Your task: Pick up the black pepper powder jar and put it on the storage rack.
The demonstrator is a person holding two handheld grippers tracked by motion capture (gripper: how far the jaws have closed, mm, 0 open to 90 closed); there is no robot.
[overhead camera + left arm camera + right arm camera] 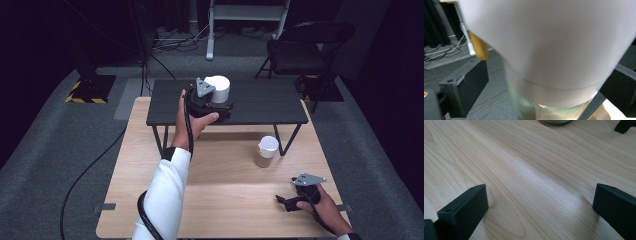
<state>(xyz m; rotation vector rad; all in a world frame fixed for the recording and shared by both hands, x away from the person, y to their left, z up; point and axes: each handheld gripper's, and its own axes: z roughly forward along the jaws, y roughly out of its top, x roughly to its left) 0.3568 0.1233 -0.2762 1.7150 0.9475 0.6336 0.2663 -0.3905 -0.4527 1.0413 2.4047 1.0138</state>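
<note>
Up on the dark raised shelf (260, 107) at the far side of the counter (225, 195), seen from the high view, the left gripper (220, 106) is wrapped around a white cup (218, 88) sitting there. A second paper cup (265, 151) stands down on the wood, well apart from it, and the right gripper (286, 201) rests near the front edge doing nothing.

From the left gripper view, the fingers (465, 90) look spread, standing off the cup's wall (554, 45) on the left side at least, so I'd say it's not being pinched. The cup is right between them though, so any sideways pull-out could clip it and tip it. I can't tell if there's anything in it, so a spill is my worry.

Right gripper view: fingers (464, 212) wide apart over bare wood, nothing between them. The other cup's base (555, 121) is just peeking in at the top, so a careless forward shove could knock that one too.
</note>
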